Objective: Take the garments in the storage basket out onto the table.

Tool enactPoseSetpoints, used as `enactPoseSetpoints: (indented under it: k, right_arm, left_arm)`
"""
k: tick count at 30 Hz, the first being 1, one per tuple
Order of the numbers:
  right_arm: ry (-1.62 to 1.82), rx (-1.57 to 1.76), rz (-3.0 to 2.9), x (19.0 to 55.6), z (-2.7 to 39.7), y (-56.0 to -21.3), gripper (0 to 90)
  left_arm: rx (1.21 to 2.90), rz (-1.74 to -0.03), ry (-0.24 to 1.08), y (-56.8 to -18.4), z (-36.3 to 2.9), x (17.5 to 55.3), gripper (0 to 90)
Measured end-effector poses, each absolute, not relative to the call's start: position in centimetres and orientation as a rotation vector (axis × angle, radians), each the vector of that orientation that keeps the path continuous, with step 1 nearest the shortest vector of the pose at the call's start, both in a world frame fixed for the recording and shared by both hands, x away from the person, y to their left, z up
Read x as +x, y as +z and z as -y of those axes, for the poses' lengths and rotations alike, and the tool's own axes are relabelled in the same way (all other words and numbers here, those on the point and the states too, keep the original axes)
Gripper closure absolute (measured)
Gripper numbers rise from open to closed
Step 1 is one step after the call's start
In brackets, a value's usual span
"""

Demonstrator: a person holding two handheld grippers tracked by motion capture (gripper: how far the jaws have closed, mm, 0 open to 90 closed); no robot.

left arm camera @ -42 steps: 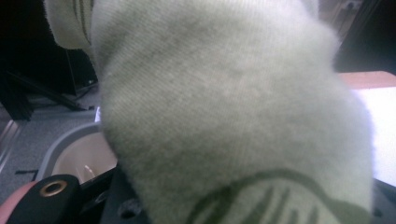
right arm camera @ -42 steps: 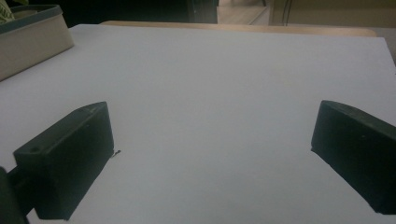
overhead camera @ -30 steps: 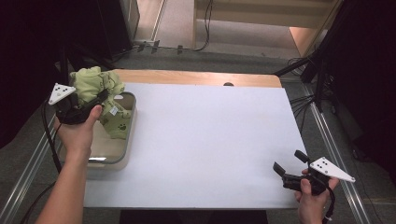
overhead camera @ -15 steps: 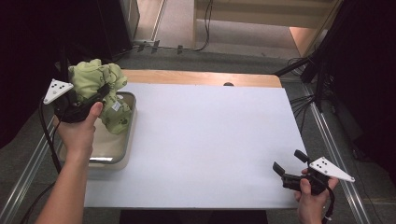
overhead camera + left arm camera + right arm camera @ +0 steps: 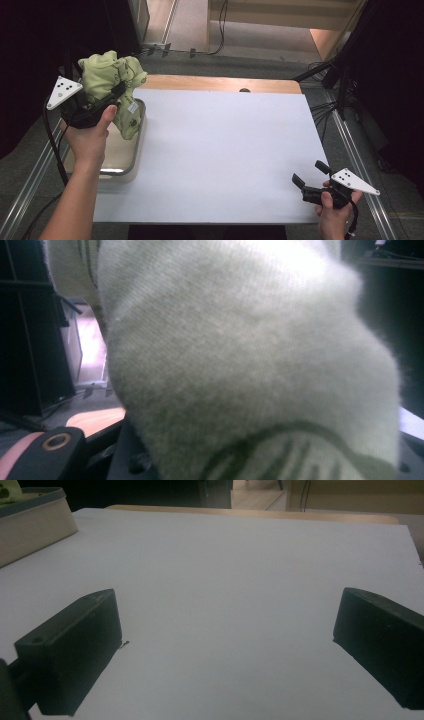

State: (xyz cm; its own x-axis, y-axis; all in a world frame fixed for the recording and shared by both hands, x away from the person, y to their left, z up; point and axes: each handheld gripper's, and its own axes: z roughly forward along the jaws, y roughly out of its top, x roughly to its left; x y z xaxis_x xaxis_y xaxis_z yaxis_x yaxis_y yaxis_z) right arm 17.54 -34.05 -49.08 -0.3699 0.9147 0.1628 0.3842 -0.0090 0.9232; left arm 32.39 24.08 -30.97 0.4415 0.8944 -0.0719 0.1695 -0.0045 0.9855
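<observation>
**Grippers at the table: cloth lifted on the left, idle on the right**

Left gripper [image 5: 107, 97], seen from the high view, is clamped on a bunched pale green cloth [image 5: 112, 85] with a dark printed pattern. The bundle hangs above the far end of a shallow metal tray [image 5: 122, 167] at the left edge of the white tabletop [image 5: 220, 150], and its lower folds dangle toward the tray's far rim. In the left gripper view the cloth [image 5: 240, 355] sits so close to the lens that its knit is visible. Right gripper [image 5: 311, 176] rests low at the near right corner of the tabletop, well apart from the tray. In the right gripper view its jaws stand wide apart with bare white surface [image 5: 225, 605] between them, and the tray's wall [image 5: 35, 530] shows far off at upper left.
</observation>
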Motion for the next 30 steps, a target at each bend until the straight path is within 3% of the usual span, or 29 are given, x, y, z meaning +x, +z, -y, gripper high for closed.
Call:
enactPoseSetpoints:
  k: [12, 30]
  right_arm:
    - [1.373, 1.342, -1.773, 17.5, 34.1, -49.1, 0.0]
    - [1.377, 1.343, -1.77, 17.5, 34.1, -49.1, 0.0]
  left_arm:
    - [1.504, -0.914, 0.707, -29.6, -20.8, 31.6, 54.9]
    - [1.544, -0.837, 0.591, -31.4, -15.5, 31.3, 54.8]
